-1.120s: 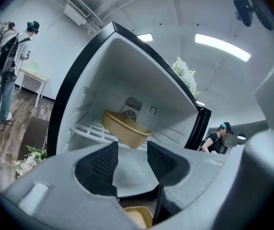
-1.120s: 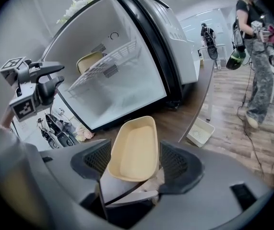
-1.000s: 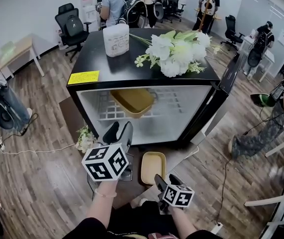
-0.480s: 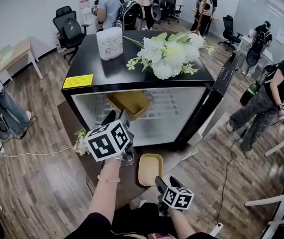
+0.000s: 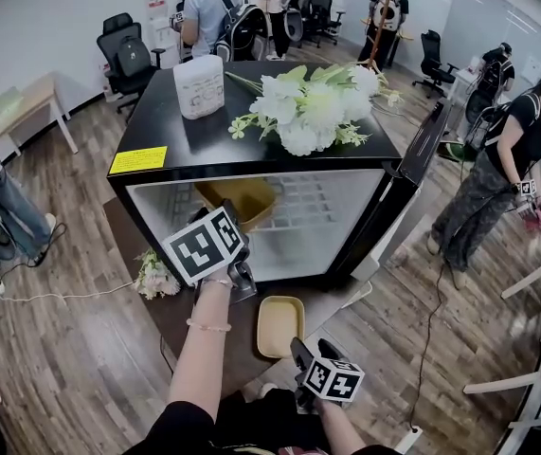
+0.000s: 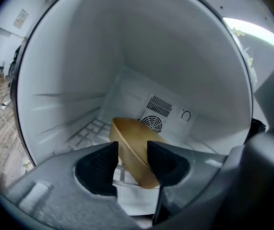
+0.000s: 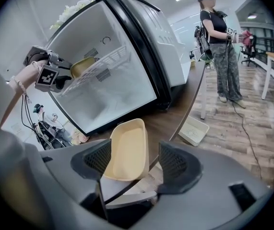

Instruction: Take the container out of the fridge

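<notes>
A black mini fridge [image 5: 251, 159] stands with its door [image 5: 420, 164] swung open to the right. On the wire shelf inside rests a mustard-coloured container [image 5: 237, 195] [image 6: 129, 133]. My left gripper [image 5: 221, 218] [image 6: 132, 150] reaches into the fridge mouth, open, and the container's near end lies between its fingers. The right gripper view shows the same: the left gripper [image 7: 62, 78] at the edge of the container [image 7: 81, 66]. My right gripper [image 5: 310, 349] [image 7: 134, 159] hangs low and open, above a pale yellow tray [image 5: 279, 325] [image 7: 127, 150] on the wooden table.
White flowers [image 5: 308, 112] and a white jug [image 5: 199, 85] sit on the fridge top. A small bouquet [image 5: 152, 275] lies left of the fridge. A person [image 5: 497, 178] stands right of the door. A white basket [image 7: 193, 130] is on the floor.
My left gripper has risen and pushed forward from in front of the fridge into its opening, up to the container. The right gripper has stayed put. A person has walked in at the right.
</notes>
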### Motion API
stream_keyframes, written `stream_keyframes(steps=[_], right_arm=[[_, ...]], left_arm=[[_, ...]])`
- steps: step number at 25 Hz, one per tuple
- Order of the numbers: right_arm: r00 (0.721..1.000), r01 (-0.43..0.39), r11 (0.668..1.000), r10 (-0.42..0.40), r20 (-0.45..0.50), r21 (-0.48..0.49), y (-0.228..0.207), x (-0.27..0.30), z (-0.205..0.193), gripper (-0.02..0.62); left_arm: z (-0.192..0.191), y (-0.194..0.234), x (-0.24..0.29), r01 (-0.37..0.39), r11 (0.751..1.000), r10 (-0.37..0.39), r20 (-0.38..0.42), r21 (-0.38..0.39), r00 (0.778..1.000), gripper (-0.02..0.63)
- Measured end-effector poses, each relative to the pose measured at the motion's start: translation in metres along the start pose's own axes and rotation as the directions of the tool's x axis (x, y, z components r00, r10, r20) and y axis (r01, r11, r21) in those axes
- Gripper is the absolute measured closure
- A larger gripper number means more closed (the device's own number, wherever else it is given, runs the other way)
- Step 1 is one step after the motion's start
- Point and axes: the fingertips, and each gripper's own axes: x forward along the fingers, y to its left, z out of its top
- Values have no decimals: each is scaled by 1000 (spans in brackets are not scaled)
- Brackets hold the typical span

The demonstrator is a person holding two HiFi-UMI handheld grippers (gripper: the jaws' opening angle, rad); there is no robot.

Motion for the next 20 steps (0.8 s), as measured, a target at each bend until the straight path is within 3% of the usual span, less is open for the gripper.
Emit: stream_keyframes(steps=[7,14,16,20], right_arm=[[1000,-3,999,3,10,34,-2,4,4,285],[1000,-6,1000,6,6,27,-1,6,9,288],[1000,-2,999,2,5,32,-3,6,9,291],[1000,-1,999,1,8,53,-7,7,11,304]], left_arm=[[7,13,9,-88,994,89,10,-72,996,431],[1,12,21,-126,992,125,-45,-16,991,434],[0,12,24,-140,990,139,-62,-8,988,456],[-4,16,29,-187,982,187,-89,4,978,562]])
